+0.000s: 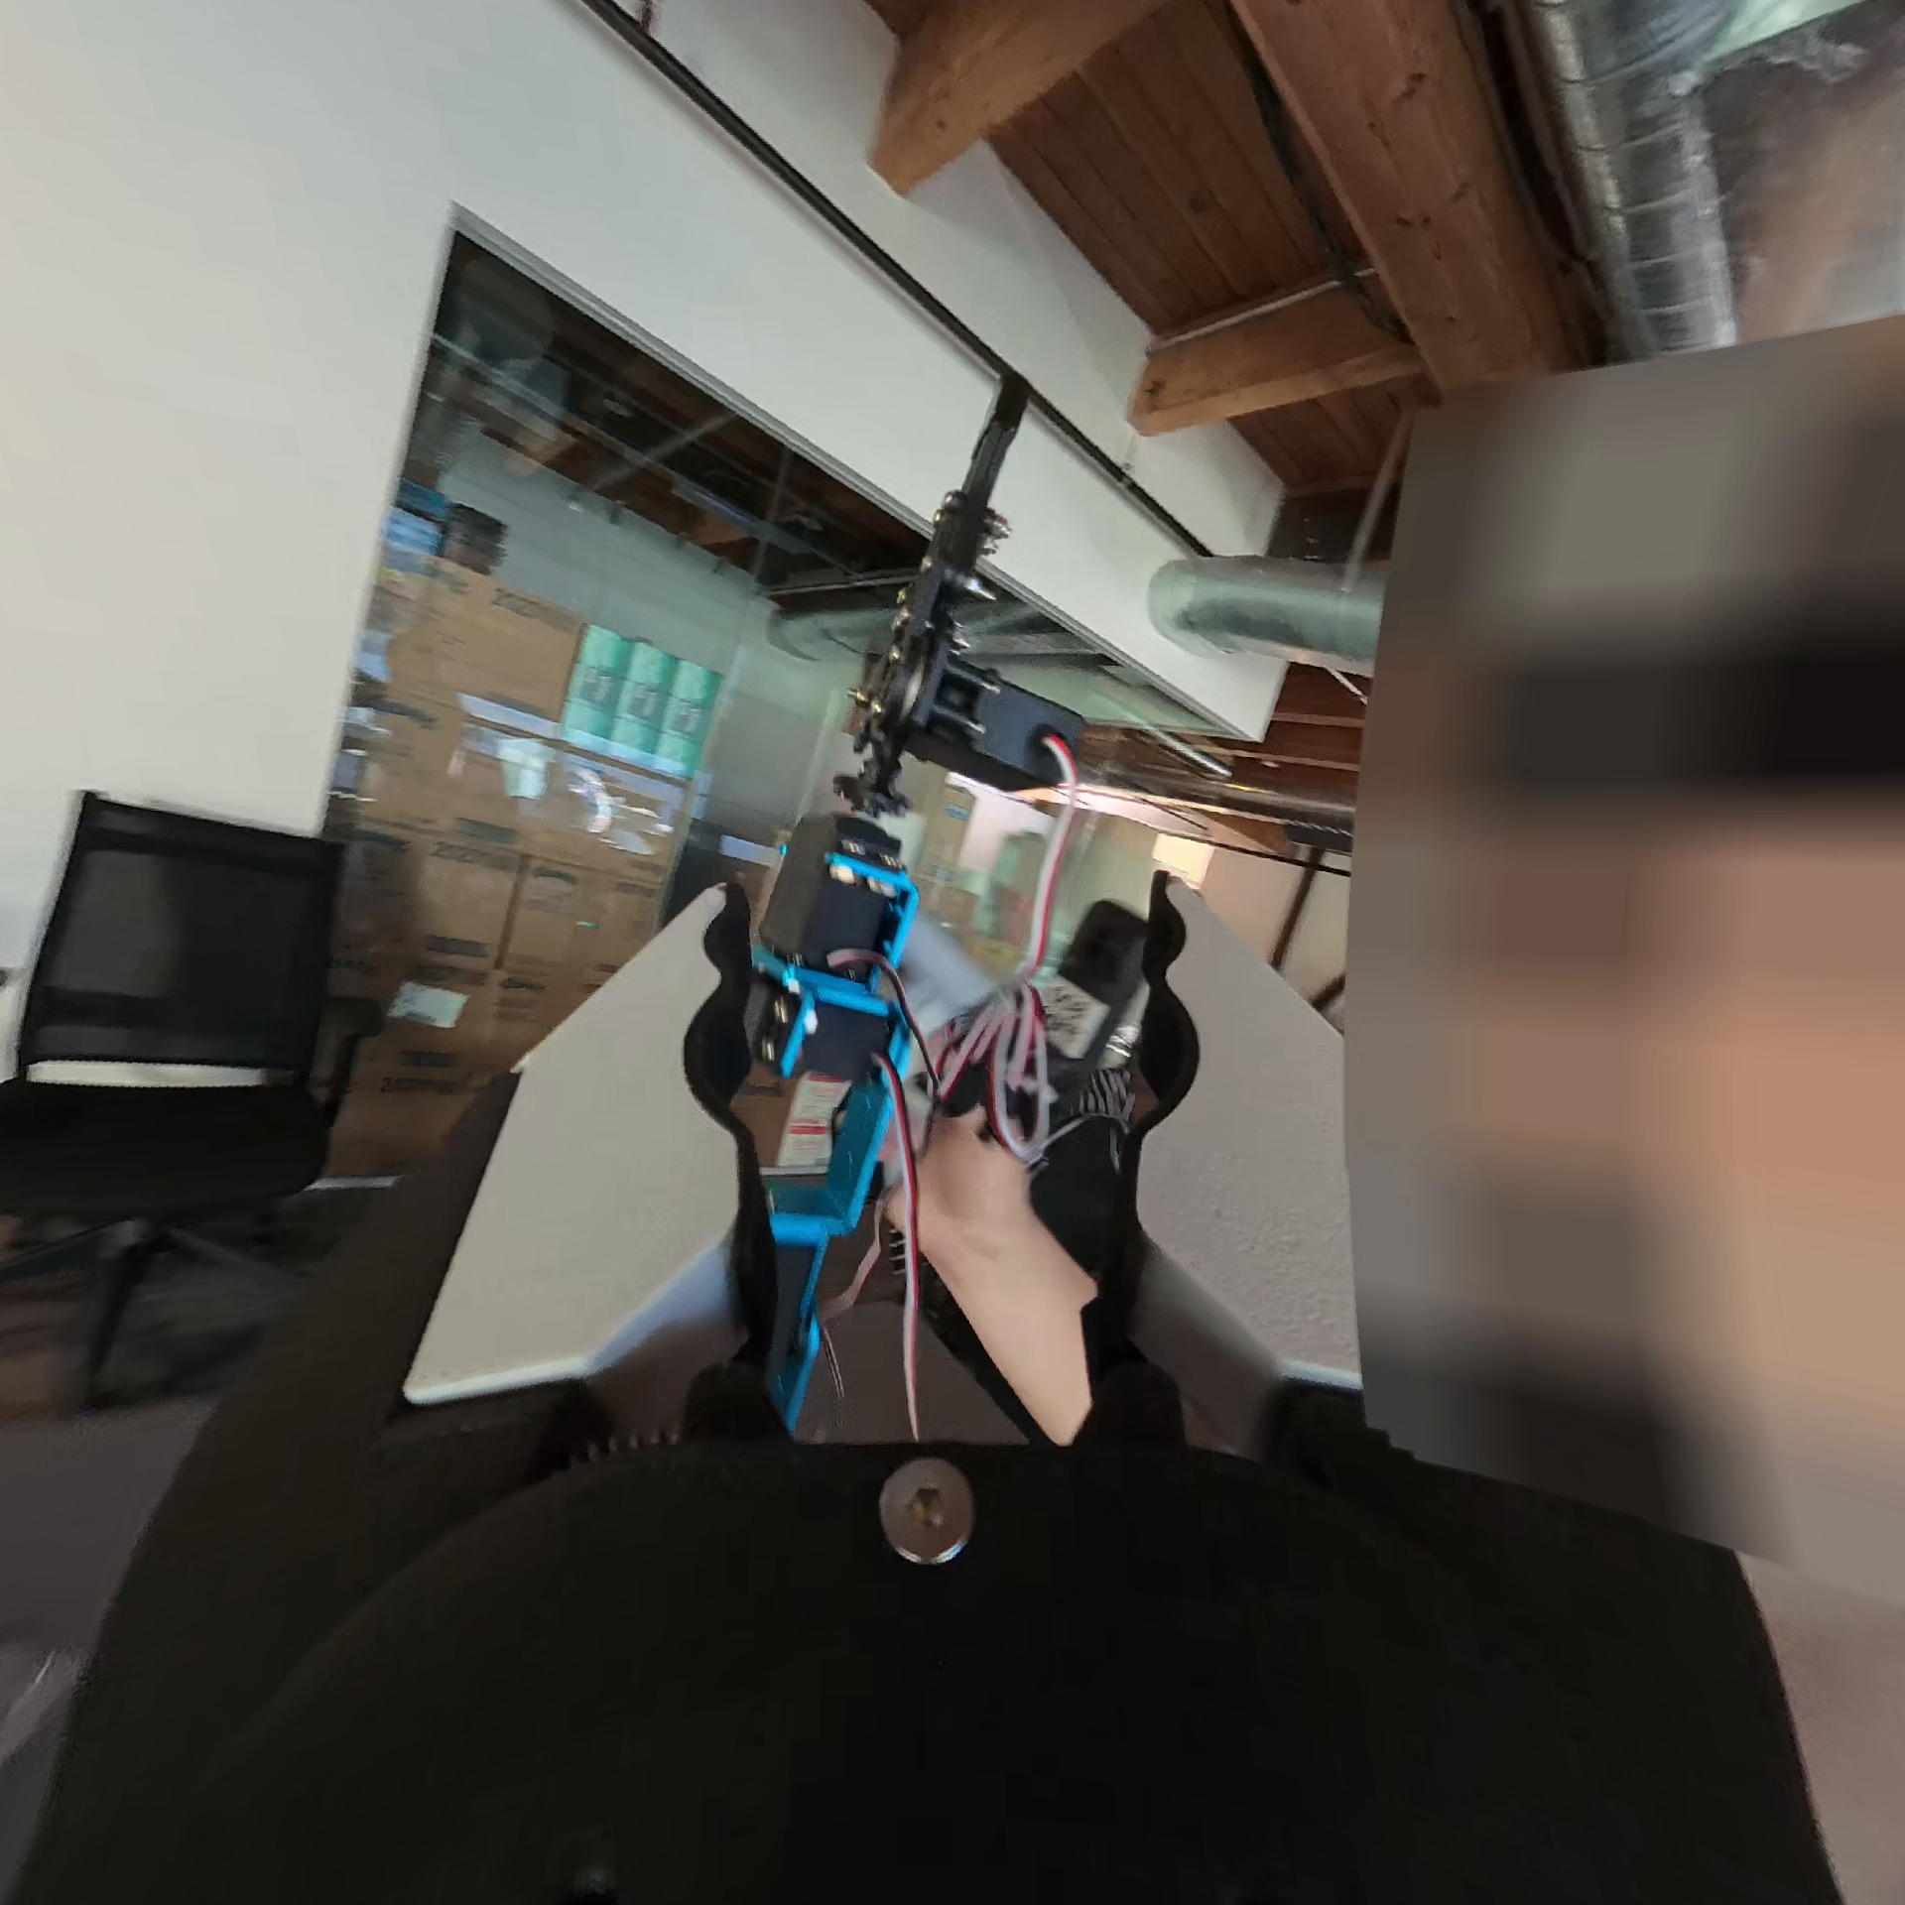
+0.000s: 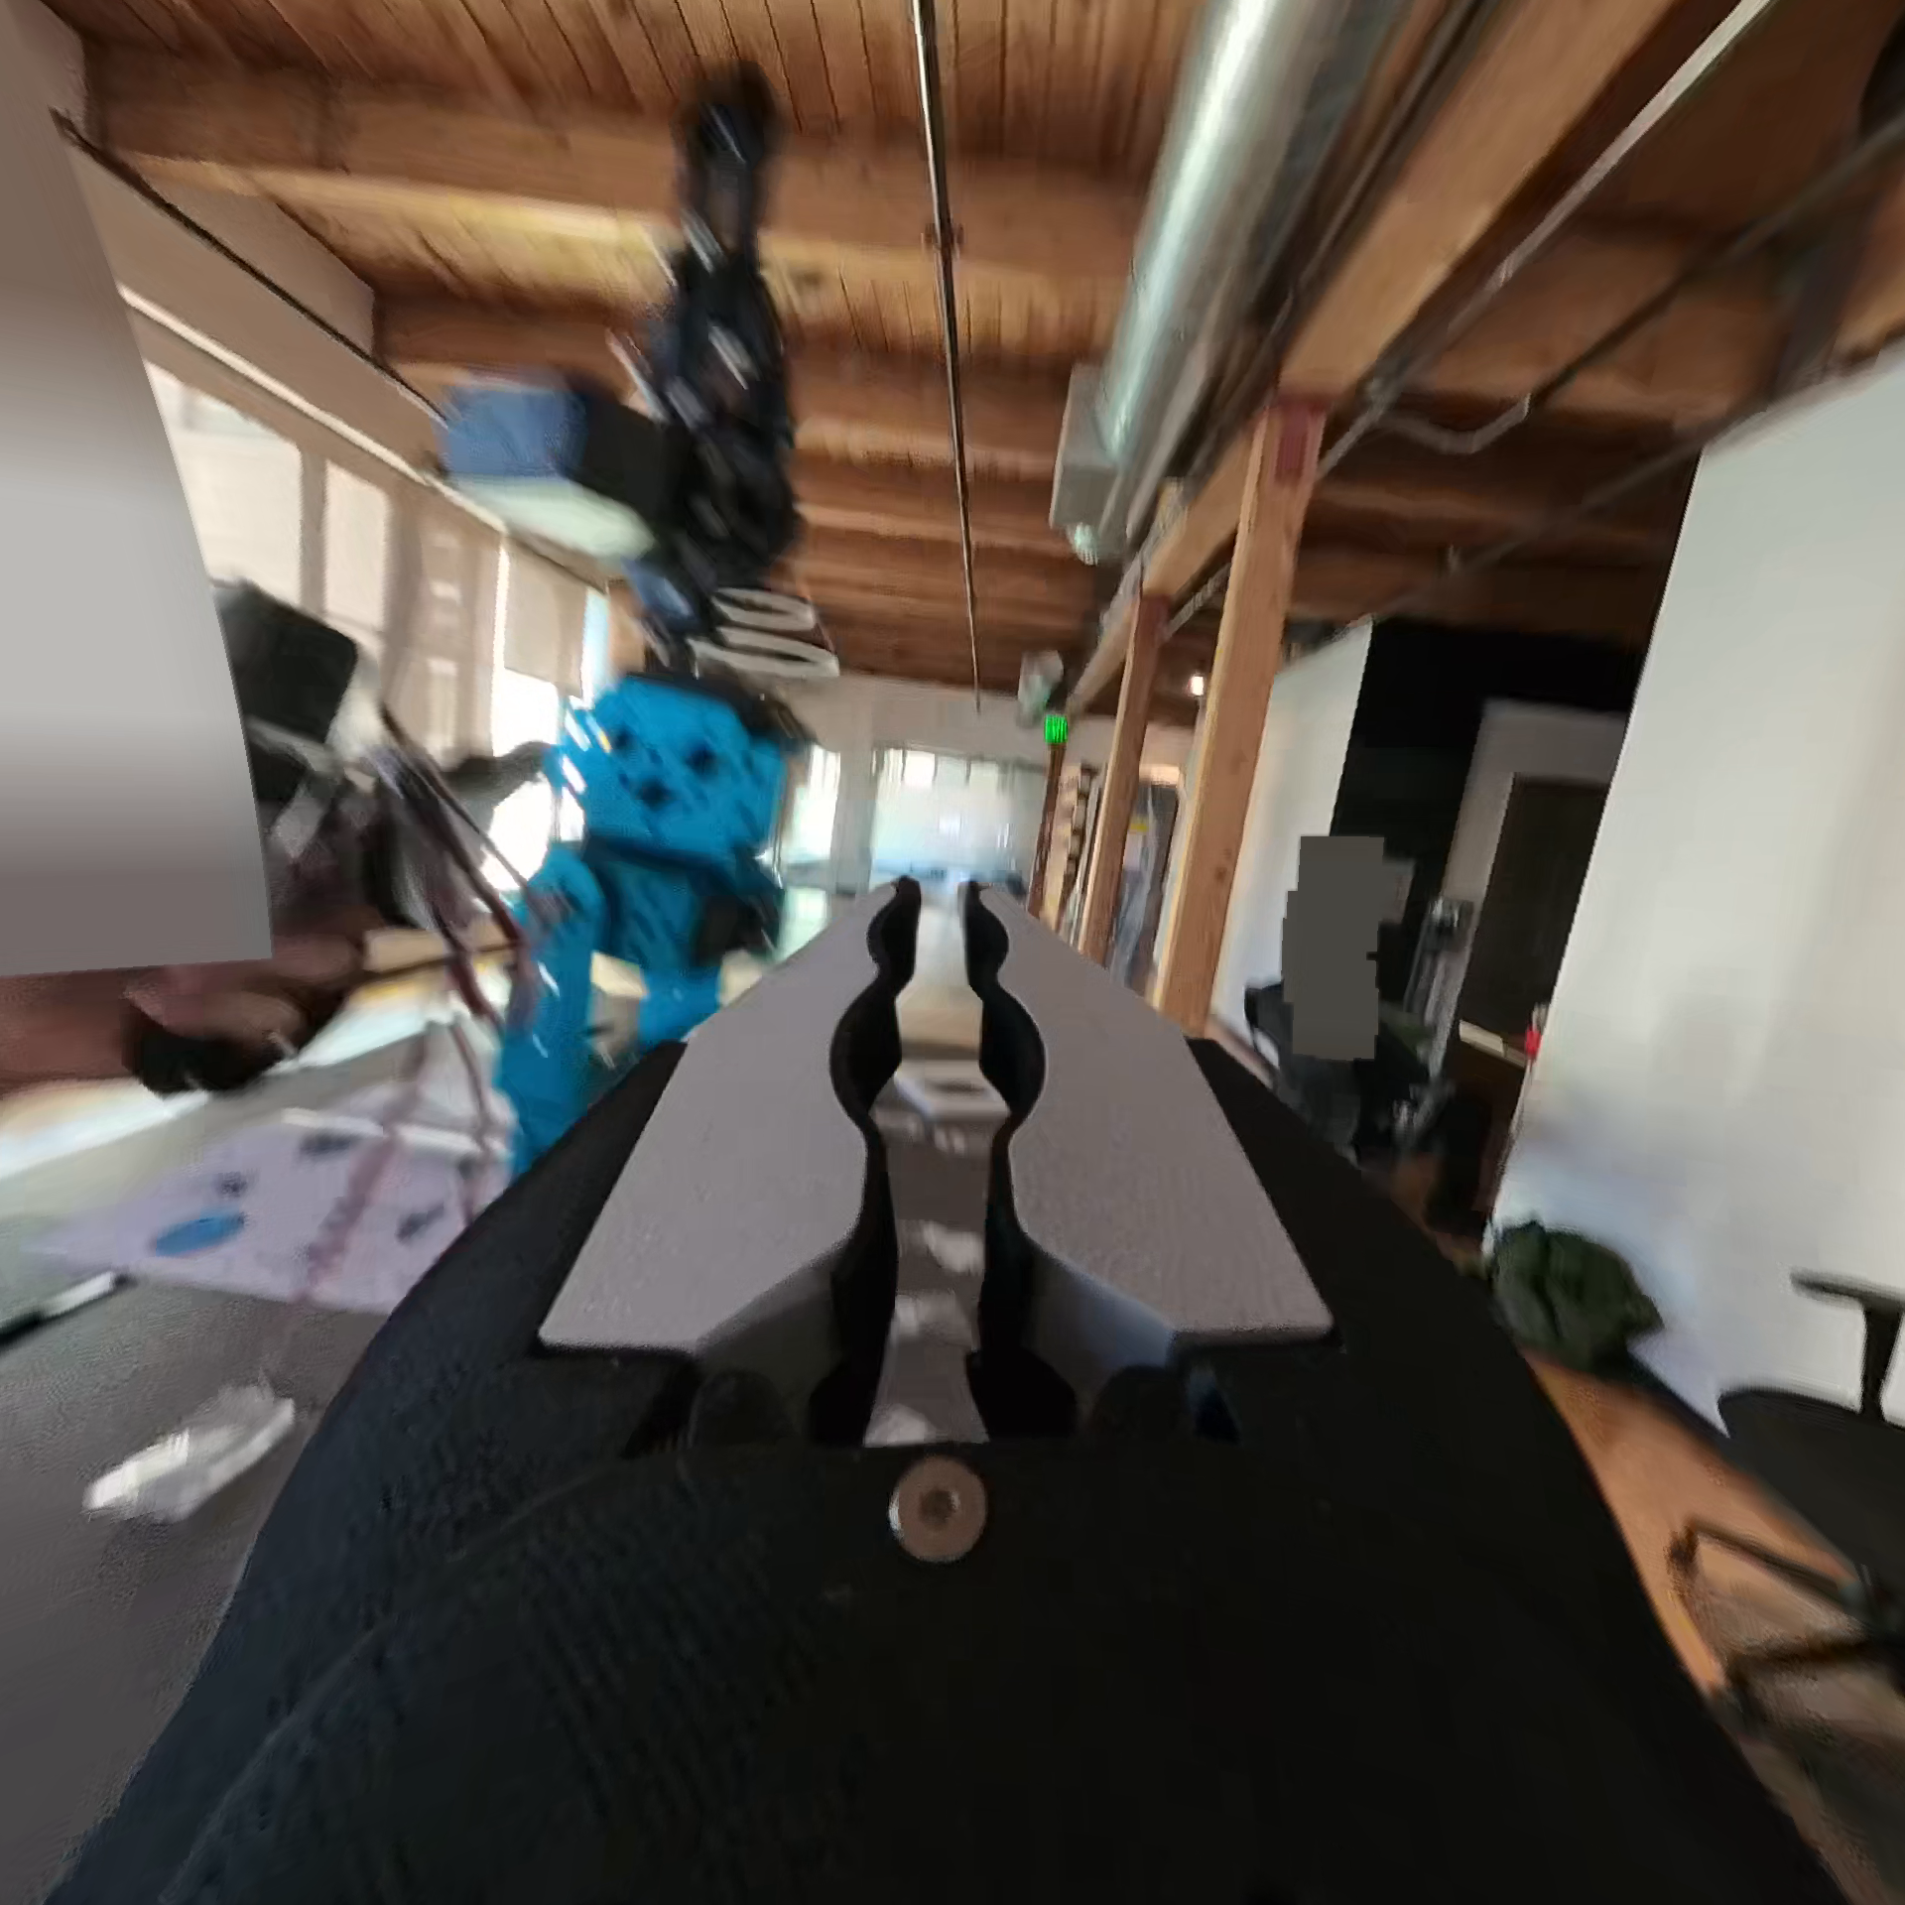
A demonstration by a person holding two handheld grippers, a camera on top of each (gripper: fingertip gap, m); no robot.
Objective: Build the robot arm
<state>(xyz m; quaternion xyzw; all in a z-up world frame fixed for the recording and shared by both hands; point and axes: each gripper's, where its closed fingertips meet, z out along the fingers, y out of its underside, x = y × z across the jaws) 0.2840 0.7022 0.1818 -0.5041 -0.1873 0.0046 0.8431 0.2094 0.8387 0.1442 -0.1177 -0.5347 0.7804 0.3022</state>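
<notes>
We see a small blue-and-black robot arm [image 1: 825,1041] standing up between the wide-spread fingers of the left gripper [image 1: 943,907]. Its blue bracket lies against the left finger's black pad [image 1: 722,1031]; whether it is gripped we cannot tell, since the right pad [image 1: 1165,1010] stands clear of it. Red, white and black wires [image 1: 1015,1041] trail from the arm's black upper links [image 1: 943,619] down to a bare hand [image 1: 979,1185] behind the arm, which seems to hold it near the base. A black object with a patterned label [image 1: 1093,990] sits just beyond the hand.

In the right wrist view the right gripper [image 2: 938,892] has its jaws nearly closed, a narrow gap left at the tips, with nothing between them. The same arm [image 2: 660,876] appears to its left, well apart and heavily blurred.

Around these: a black chair [image 1: 175,990] and stacked cardboard boxes [image 1: 485,825] behind glass at left, a wooden ceiling [image 2: 825,309] with a metal duct [image 2: 1206,258], a wooden post [image 2: 1237,742], and a pale printed sheet [image 2: 289,1216] on the table [image 2: 155,1443] beneath the arm. The arm's base is cut off by the left gripper's body, and motion blur hides its detail in the right view.
</notes>
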